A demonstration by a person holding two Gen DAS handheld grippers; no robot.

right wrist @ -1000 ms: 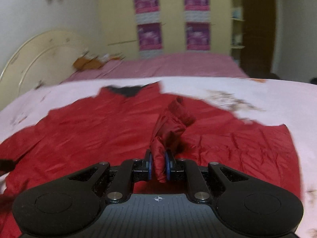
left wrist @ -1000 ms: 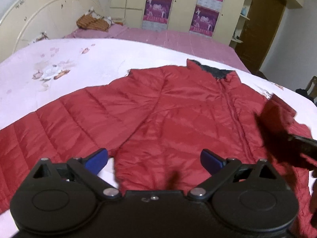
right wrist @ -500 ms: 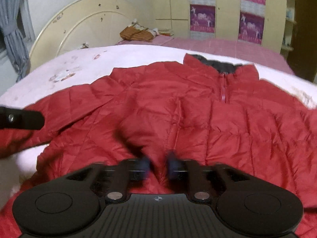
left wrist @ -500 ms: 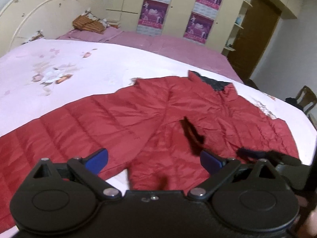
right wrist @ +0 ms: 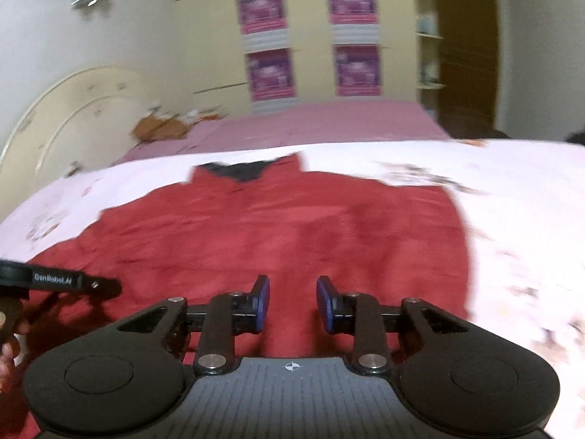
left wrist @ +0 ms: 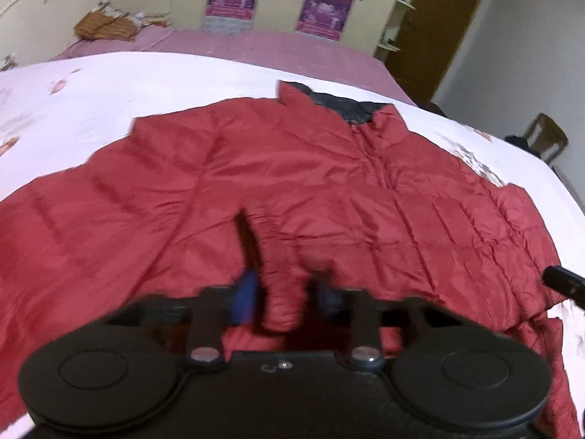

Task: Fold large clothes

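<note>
A red quilted jacket lies front up on the bed, dark collar lining at the far end and one sleeve stretched out to the left. My left gripper is low over the hem, blurred. Its jaws are closing, and the blue pads pinch a raised fold of red fabric. My right gripper hovers over the jacket near its hem. Its jaws are closing too, with a clear gap and nothing gripped between them. The left gripper shows at the left edge of the right wrist view.
The bed has a white flowered cover with pink bedding beyond it. Cream headboard at far left, wardrobe with purple posters behind, brown door and a chair on the right. A hand shows at the left edge.
The right gripper let go of the bunched sleeve fabric, which now lies flat, and swung across the jacket. The left gripper moved onto the jacket and went from wide open to closed around a fold.
</note>
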